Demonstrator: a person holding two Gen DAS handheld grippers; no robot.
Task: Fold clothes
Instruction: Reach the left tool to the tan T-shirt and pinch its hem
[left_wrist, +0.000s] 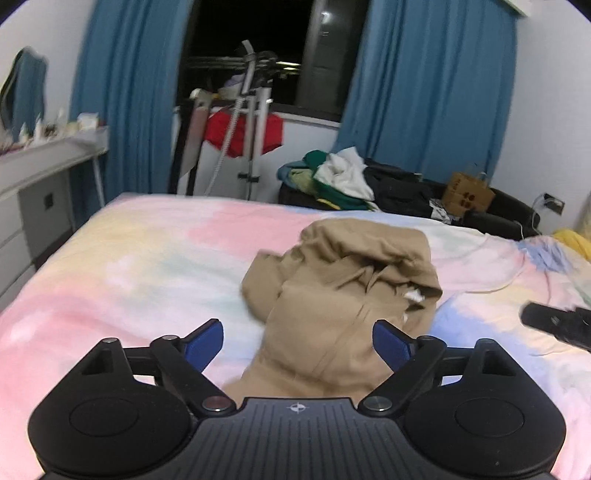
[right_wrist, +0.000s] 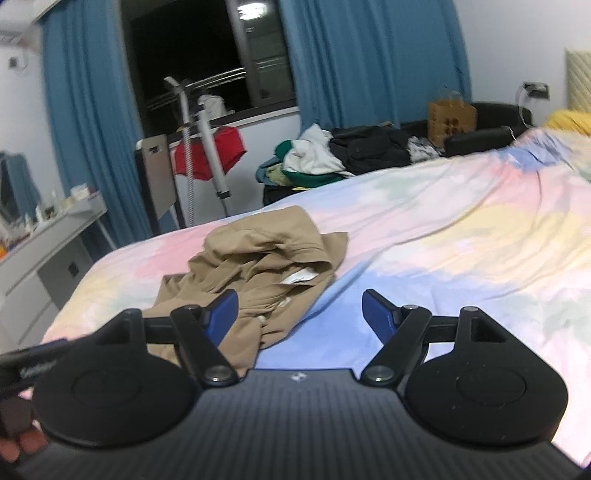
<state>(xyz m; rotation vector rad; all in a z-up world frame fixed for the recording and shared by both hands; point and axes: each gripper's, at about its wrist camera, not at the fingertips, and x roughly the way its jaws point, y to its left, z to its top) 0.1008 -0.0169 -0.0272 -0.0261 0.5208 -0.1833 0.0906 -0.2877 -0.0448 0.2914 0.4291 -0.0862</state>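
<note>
A crumpled tan garment (left_wrist: 343, 291) lies on the pastel bedspread (left_wrist: 140, 266), with a white label showing near its far right fold. My left gripper (left_wrist: 297, 341) is open and empty, its blue pads either side of the garment's near end, just above it. In the right wrist view the same garment (right_wrist: 258, 262) lies ahead and left on the bedspread (right_wrist: 461, 229). My right gripper (right_wrist: 299, 314) is open and empty, its left pad over the garment's near edge. The right gripper's tip also shows in the left wrist view (left_wrist: 557, 323).
A pile of clothes (left_wrist: 343, 177) sits on a dark sofa beyond the bed, with a brown paper bag (left_wrist: 467, 194). A garment steamer stand (left_wrist: 251, 122) and red cloth stand by the window. A white dresser (left_wrist: 40, 184) is on the left.
</note>
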